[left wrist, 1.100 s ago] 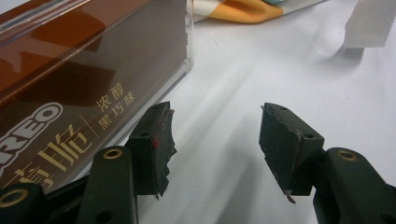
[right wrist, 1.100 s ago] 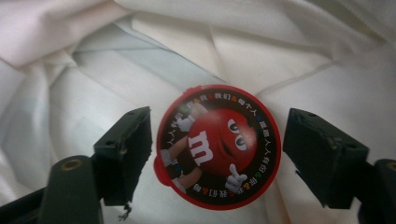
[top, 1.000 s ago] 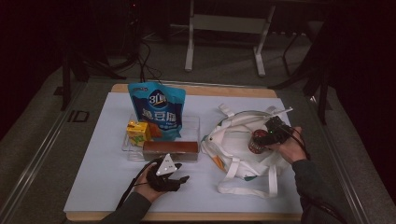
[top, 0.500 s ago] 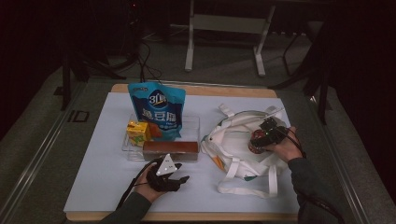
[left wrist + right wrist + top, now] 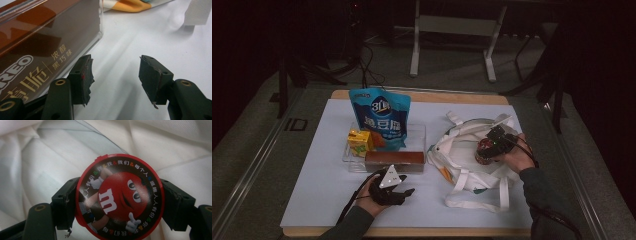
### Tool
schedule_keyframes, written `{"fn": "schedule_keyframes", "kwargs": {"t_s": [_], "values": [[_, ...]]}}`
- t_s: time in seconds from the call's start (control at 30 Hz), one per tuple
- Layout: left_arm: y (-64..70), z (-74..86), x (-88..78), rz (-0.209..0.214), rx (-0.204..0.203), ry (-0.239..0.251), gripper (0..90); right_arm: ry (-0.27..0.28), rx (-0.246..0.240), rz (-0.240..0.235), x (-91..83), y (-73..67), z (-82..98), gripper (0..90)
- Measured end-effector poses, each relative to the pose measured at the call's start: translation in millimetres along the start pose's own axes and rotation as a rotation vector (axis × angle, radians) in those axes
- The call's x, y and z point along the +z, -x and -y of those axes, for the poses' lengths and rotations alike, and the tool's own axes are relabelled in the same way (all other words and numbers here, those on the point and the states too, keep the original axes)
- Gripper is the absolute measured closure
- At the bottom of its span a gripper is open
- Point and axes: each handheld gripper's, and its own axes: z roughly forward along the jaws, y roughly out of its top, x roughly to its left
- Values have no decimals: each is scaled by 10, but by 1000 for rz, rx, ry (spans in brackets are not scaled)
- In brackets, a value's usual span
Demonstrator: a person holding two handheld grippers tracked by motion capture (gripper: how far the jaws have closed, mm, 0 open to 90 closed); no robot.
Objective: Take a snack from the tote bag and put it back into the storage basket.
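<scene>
The right gripper view shows what the high view blurs — a round red candy tub (image 5: 120,197) with a cartoon lid facing the camera, clamped between the right gripper's (image 5: 120,202) black jaws, one pad on each side. From above, that tub (image 5: 484,150) sits over the white tote bag (image 5: 462,150), its long axis roughly upright.

The left gripper (image 5: 115,72) rests on the table with jaws apart and empty — just beside the brown biscuit box (image 5: 37,37).
</scene>
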Motion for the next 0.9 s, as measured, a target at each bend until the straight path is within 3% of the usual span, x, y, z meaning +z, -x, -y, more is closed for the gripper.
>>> {"fn": "schedule_keyframes", "kwargs": {"t_s": [0.9], "values": [[1,0,0,0,-1,0,444,44,-132,-44,-244,-255,-209,253]]}}
